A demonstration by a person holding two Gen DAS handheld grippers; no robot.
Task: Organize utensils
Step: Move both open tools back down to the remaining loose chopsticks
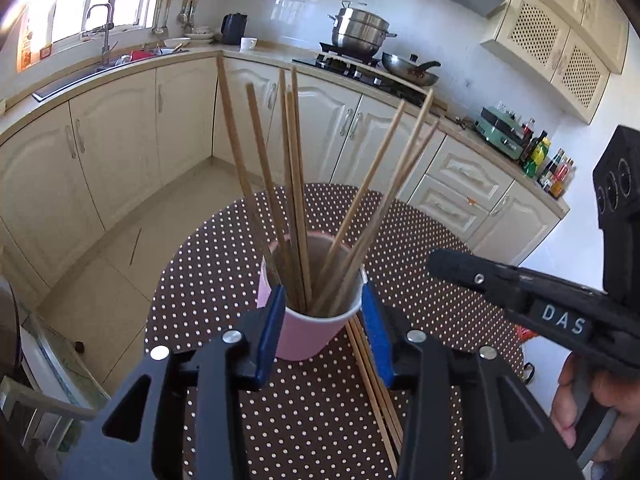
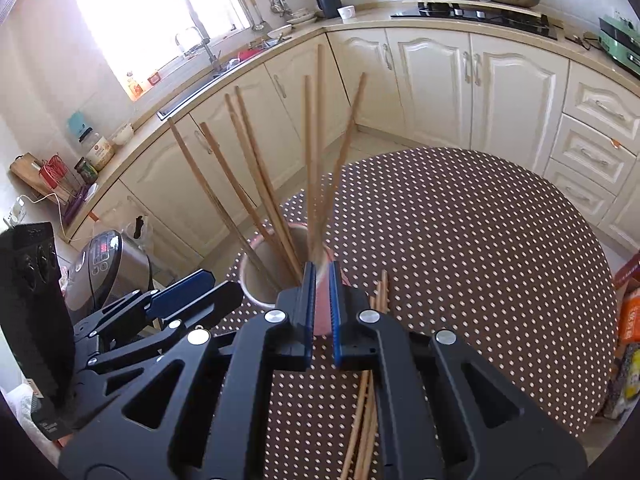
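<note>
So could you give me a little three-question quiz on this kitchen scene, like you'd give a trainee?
1. True or false: the left gripper holds the pink paper cup.
2. Where do the loose wooden chopsticks lie?
A. on the dotted brown tablecloth
B. in the sink
C. on the stove
3. Fill in: the right gripper has its jaws nearly ___.

Key: 1 true; 2 A; 3 closed, pinching a blurred chopstick over the cup.

Strong daylight floods in from the window (image 2: 160, 20) at far left, blown out to white. Fisheye bending curves the cabinets (image 1: 112, 140), edges go dark, and chopsticks (image 2: 320, 200) blur slightly.
</note>
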